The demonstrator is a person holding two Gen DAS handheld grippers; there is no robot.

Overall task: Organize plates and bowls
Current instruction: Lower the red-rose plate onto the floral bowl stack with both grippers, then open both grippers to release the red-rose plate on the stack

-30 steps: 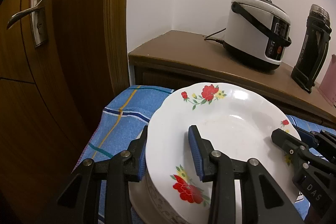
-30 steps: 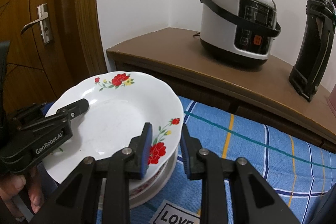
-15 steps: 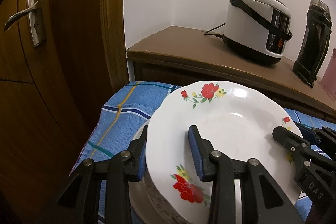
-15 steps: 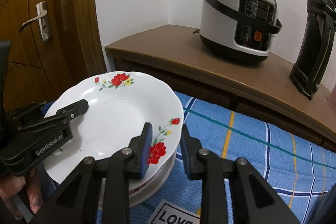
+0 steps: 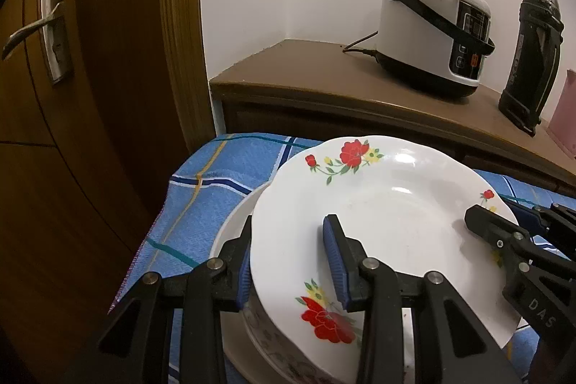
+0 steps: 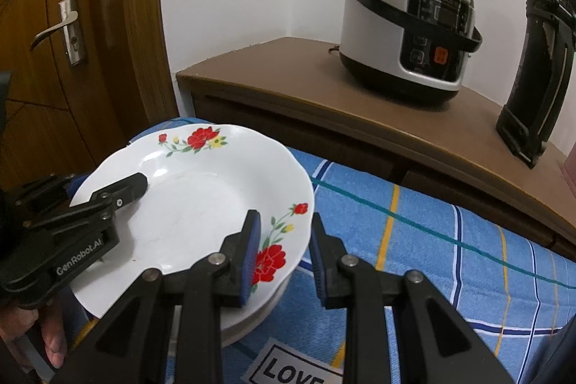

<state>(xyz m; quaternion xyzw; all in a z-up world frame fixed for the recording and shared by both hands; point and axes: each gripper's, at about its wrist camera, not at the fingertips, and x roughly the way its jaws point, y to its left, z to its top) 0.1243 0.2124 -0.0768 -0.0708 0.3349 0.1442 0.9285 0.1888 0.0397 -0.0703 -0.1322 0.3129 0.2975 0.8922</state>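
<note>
A white deep plate with red flowers sits tilted on top of a stack of white dishes on a blue checked cloth. My left gripper straddles the plate's left rim, one finger inside and one outside. It also shows in the right wrist view. My right gripper straddles the plate's right rim in the same way, and it shows in the left wrist view. Both hold the plate by its rim.
The blue checked cloth covers the table. Behind it stands a brown wooden cabinet with a white rice cooker and a black flask. A wooden door with a metal handle is on the left.
The plate and both grippers have kept their hold on each other. The view has shifted slightly, with the plate a little lower over the stack.
</note>
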